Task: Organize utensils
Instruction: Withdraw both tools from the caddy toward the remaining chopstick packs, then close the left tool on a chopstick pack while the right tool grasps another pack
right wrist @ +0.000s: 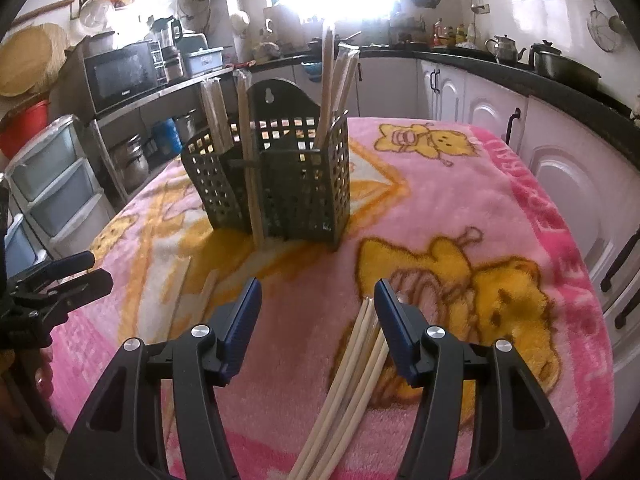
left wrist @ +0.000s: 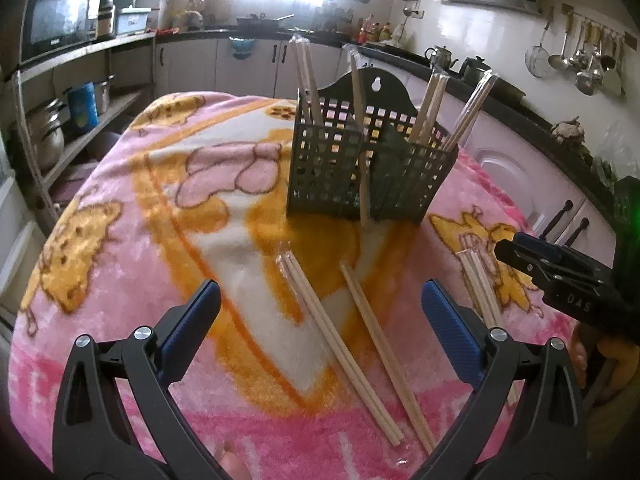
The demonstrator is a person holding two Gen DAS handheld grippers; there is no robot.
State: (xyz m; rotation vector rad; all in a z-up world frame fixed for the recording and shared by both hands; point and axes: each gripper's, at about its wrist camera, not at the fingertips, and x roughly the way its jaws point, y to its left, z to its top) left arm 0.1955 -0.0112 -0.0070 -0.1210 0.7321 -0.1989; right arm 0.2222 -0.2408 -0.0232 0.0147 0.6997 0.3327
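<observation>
The blanket (left wrist: 120, 264) is fluffy pink cloth. The utensil basket (left wrist: 344, 168) looks like matt dark perforated plastic. The chopsticks (right wrist: 352, 376) are pale smooth wood, some in glossy clear wrappers (left wrist: 308, 76). Gripper pads (left wrist: 448, 328) are ribbed blue.

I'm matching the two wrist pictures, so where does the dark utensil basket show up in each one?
Left wrist view: the utensil basket stands upper centre, slightly right, on the pink blanket.
Right wrist view: the utensil basket stands upper centre, slightly left.
Shared landmark: the keyhole slot in its arched back.
</observation>
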